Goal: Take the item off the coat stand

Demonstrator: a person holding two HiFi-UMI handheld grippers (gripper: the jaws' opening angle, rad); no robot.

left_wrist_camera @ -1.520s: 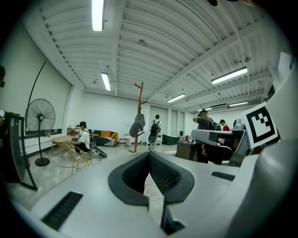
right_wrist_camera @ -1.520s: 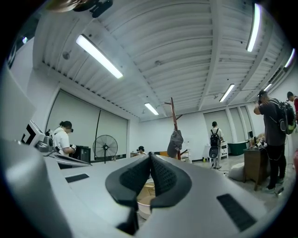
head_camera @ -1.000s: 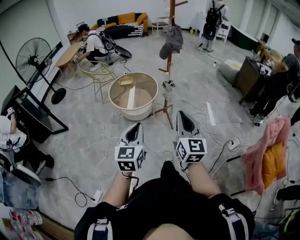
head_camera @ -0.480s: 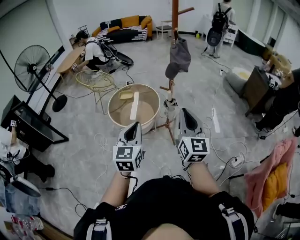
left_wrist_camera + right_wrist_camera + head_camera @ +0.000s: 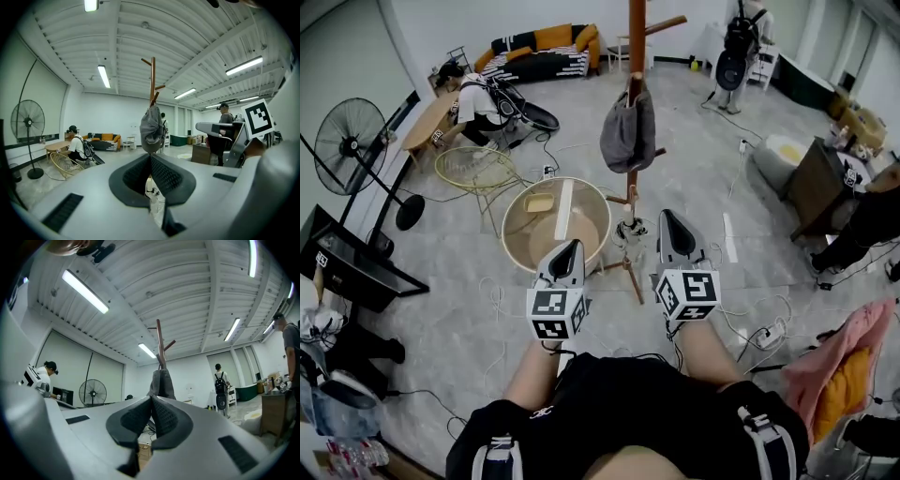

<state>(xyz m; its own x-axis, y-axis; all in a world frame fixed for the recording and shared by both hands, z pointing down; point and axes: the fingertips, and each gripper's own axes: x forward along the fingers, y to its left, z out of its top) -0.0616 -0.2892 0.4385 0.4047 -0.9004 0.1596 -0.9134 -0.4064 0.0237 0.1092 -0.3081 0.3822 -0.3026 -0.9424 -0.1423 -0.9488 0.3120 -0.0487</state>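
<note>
- Grippers: two, left gripper [image 5: 570, 253] and right gripper [image 5: 671, 227].
- Coat stand [image 5: 635, 28]: one.
- Grey item [image 5: 626, 131] on the stand: one.
- Fan [image 5: 349, 131]: one.
- Round tub [image 5: 530, 261]: one.
- Wire chair [image 5: 473, 169]: one.
- Sofa [image 5: 539, 47]: one.
- Other people in plain view: three, a crouching person [image 5: 469, 89], a standing person [image 5: 739, 37] and a person at the right edge [image 5: 872, 211].

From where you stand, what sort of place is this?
Likely a large studio or workshop staged for recording: a sofa, a coat stand with a grey bag, a fan, and cables strewn over the floor.
</note>
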